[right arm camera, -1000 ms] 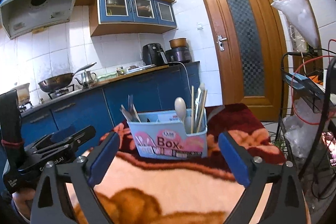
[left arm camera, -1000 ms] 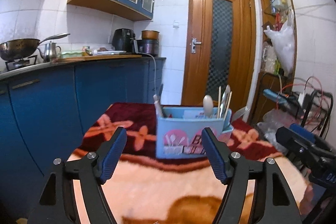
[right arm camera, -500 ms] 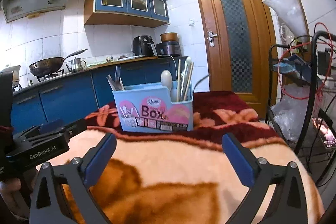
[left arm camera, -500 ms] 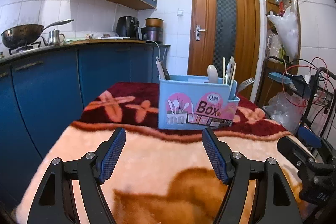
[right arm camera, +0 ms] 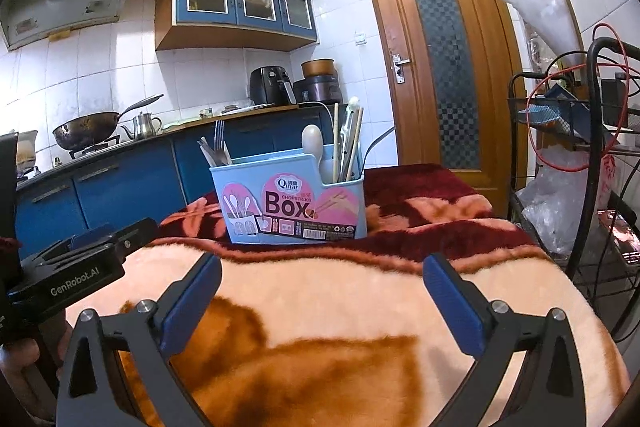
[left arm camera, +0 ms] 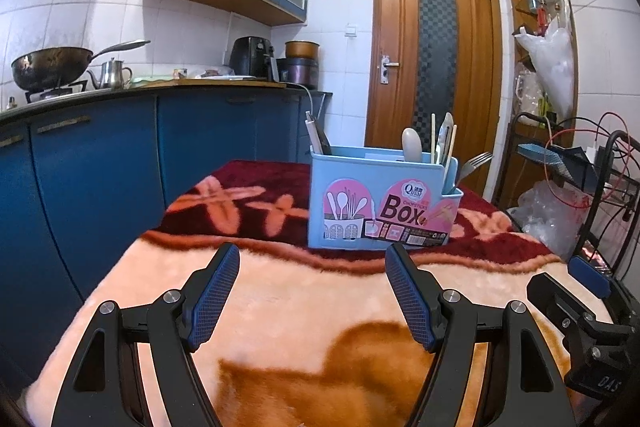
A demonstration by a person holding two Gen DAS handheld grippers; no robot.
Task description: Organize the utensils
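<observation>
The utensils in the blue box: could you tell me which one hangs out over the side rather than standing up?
The fork. It leans out over the box's door-side wall, tines in the air, while the white spoon and the chopsticks stand upright.

The box (left arm camera: 380, 203) is pale blue with pink labels and dark lettering. The blanket (left arm camera: 304, 307) under it is peach with orange-brown patches, dark red with peach flowers towards twelve o'clock. The cabinets (left arm camera: 100, 163) at nine o'clock are deep blue. The door (left arm camera: 436, 59) is orange-brown wood with chequered glass. The pads (right arm camera: 192, 303) are blue.
</observation>
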